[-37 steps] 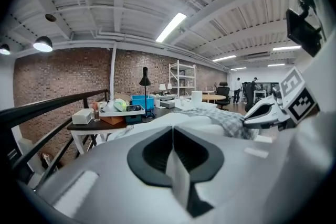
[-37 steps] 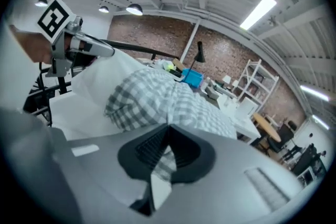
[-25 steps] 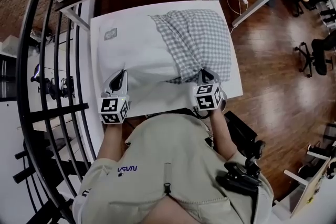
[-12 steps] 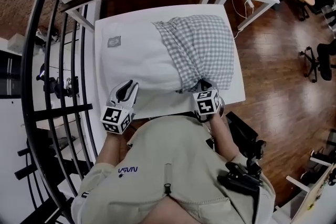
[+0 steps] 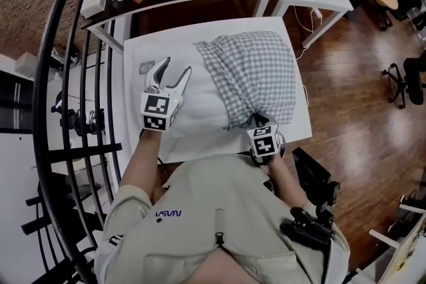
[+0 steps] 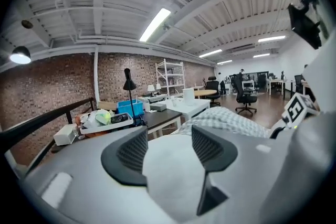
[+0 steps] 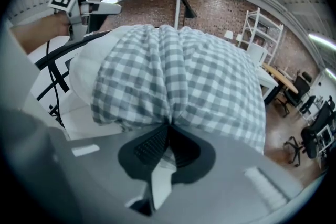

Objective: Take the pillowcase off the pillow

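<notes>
The head view alone shows the checked pillowcase (image 5: 256,76) covering the right half of the white pillow (image 5: 200,106) on the desk (image 5: 135,110), and the word NASA on the shirt (image 5: 219,196). In the left gripper view the fingers of the left gripper (image 6: 169,139) have just been opening, with nothing between them. In the right gripper view the fingers of the right gripper (image 7: 168,129) grip a fold of the pillowcase.

txt: NASA logo (image 5: 164,214) | on: person's shirt (image 5: 226,196) (seen upside down) | other txt: none legible
</notes>
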`<state>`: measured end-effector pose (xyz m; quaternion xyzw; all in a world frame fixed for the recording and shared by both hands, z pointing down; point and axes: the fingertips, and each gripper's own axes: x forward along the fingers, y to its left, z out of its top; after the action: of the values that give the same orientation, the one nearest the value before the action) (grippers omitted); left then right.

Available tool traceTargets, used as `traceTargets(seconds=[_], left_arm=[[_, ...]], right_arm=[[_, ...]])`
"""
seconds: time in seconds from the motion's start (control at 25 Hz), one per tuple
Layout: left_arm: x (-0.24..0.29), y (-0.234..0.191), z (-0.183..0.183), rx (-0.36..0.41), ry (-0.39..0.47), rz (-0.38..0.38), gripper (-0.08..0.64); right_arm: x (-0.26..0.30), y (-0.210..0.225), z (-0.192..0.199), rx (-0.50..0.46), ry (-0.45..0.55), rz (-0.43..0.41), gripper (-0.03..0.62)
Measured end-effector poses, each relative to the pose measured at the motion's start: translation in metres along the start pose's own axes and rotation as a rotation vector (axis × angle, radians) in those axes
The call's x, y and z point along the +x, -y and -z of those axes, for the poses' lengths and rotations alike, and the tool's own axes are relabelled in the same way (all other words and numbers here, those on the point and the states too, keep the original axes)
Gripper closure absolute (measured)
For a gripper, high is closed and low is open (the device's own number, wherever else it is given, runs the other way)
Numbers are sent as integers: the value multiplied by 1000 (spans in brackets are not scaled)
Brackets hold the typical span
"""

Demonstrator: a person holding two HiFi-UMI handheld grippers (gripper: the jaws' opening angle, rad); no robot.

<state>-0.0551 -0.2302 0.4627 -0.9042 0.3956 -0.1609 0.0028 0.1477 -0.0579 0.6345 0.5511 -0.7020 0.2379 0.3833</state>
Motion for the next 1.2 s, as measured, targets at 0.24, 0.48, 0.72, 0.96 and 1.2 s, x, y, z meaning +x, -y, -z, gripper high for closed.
traceTargets(seconds=[0.24, 0.48, 0.72, 0.96, 1.2], left_arm=[[60, -14, 57, -40, -264, 37, 256], [57, 12, 81, 11, -349, 87, 441], [26, 38, 77, 84, -242, 18, 532], [-8, 64, 85, 87, -169, -48, 535], [-33, 77, 78, 75, -95, -82, 538]], right_arm=[[-5, -6, -3, 29, 12, -31, 581], [-35, -7, -18, 117, -2, -242, 538], [-89, -8, -123, 55, 294, -346, 528], [-52, -19, -206, -75, 401, -262, 435], [16, -60, -247, -344, 282, -202, 386]])
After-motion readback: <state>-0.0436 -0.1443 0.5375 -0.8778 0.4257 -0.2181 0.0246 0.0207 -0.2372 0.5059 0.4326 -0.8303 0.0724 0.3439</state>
